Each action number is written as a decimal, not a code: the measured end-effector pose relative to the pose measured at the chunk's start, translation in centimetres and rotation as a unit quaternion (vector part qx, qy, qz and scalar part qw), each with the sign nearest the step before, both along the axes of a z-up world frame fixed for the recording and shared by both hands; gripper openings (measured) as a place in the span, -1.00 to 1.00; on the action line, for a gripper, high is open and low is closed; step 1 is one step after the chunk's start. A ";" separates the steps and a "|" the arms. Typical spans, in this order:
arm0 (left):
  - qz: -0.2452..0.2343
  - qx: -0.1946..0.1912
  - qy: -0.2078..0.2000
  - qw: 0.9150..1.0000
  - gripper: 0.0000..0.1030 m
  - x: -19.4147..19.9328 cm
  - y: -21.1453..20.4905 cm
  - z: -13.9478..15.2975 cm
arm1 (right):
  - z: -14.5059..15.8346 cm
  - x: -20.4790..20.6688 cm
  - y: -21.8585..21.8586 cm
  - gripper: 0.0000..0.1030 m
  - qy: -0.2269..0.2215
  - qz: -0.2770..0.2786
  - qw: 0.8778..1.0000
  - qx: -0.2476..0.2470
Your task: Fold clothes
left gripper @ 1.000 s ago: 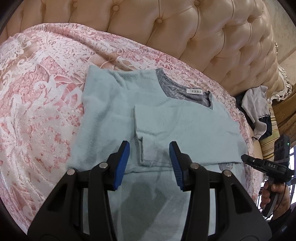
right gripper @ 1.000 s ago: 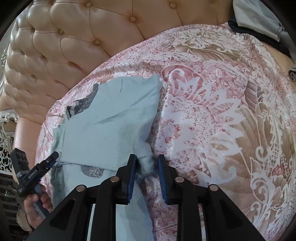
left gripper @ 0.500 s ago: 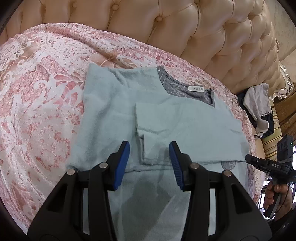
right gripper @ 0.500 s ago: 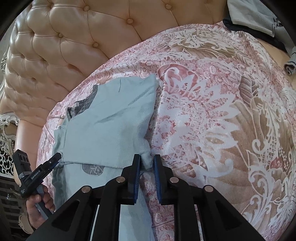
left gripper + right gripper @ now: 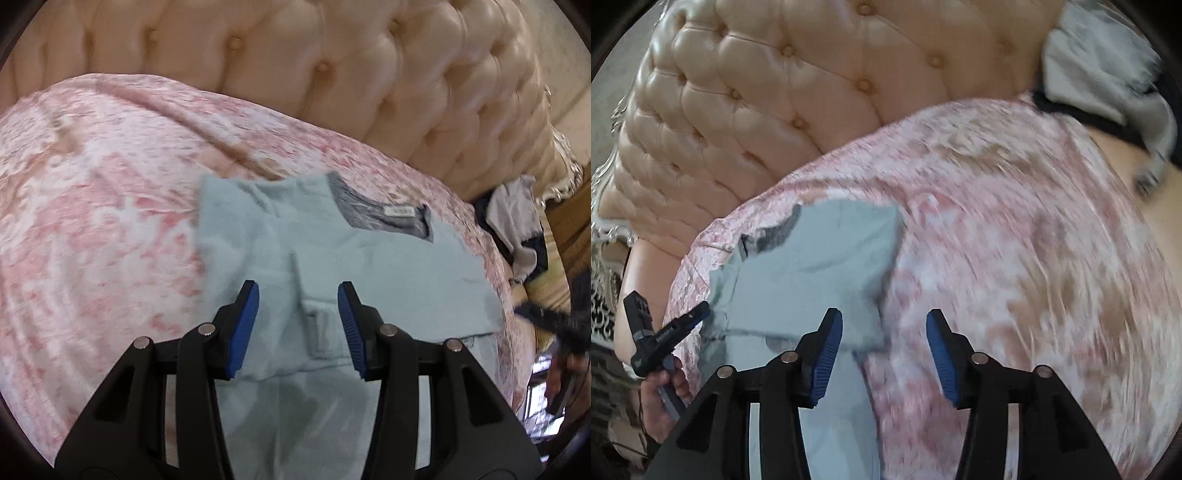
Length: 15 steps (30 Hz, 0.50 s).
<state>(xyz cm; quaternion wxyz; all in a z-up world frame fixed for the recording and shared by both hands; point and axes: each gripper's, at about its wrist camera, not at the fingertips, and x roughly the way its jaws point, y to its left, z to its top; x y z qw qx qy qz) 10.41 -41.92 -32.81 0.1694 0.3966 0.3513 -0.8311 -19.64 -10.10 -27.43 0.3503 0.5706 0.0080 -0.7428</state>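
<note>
In the left wrist view, the pink and white patterned bedspread point(image 5: 92, 229) fills the left side of the frame, with the padded cream headboard point(image 5: 332, 85) arching across the top. The light blue shirt point(image 5: 369, 266) lies flat on the bed at the centre, its grey neckline and white label toward the upper right, one sleeve folded in across the body. The left gripper point(image 5: 299, 326) hangs over the lower middle of the shirt, its blue fingers point(image 5: 243, 328) about half apart with nothing pinched between them; the folded sleeve end shows in the gap below. At the right edge a heap of grey and dark clothes point(image 5: 517, 218) lies beside the headboard, and lower right the right gripper point(image 5: 535, 315) appears as a dark blur.

In the right wrist view, the left gripper point(image 5: 698, 312) sits at the lower left, held in a hand point(image 5: 661, 395), its tip just beside the shirt's edge. The shirt point(image 5: 820, 266) lies left of centre on the bedspread point(image 5: 1034, 277), which is blurred. The right gripper point(image 5: 884, 354) has just been opening: its fingers point(image 5: 827, 358) now stand about half apart and free of the cloth, the left one over the shirt's lower right corner, the right one over bare bedspread. Grey clothes point(image 5: 1108, 66) lie at the upper right.
</note>
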 end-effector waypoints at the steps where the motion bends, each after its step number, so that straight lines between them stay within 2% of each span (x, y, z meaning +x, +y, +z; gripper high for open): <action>1: -0.008 0.010 -0.002 1.000 -0.07 -0.5 0.2 -0.3 | -0.3 -0.8 -0.7 -0.04 0.000 0.004 1.000 0.002; 3: -0.023 0.018 -0.012 0.999 -0.14 -1.2 0.8 -0.9 | -1.2 -2.4 -2.1 -0.04 -0.011 0.010 1.000 0.004; 5: -0.036 0.014 -0.029 0.999 -0.38 -1.7 1.4 -1.4 | -2.1 -3.7 -2.8 -0.04 -0.029 0.000 1.000 0.010; 10: -0.039 0.025 -0.035 0.998 -0.45 -1.8 1.5 -1.6 | -3.2 -5.6 -4.0 -0.04 -0.032 0.001 0.999 0.026; 15: -0.044 0.014 -0.040 0.998 -0.70 -1.8 2.0 -1.4 | -4.3 -6.0 -5.3 -0.04 -0.044 0.020 0.998 0.035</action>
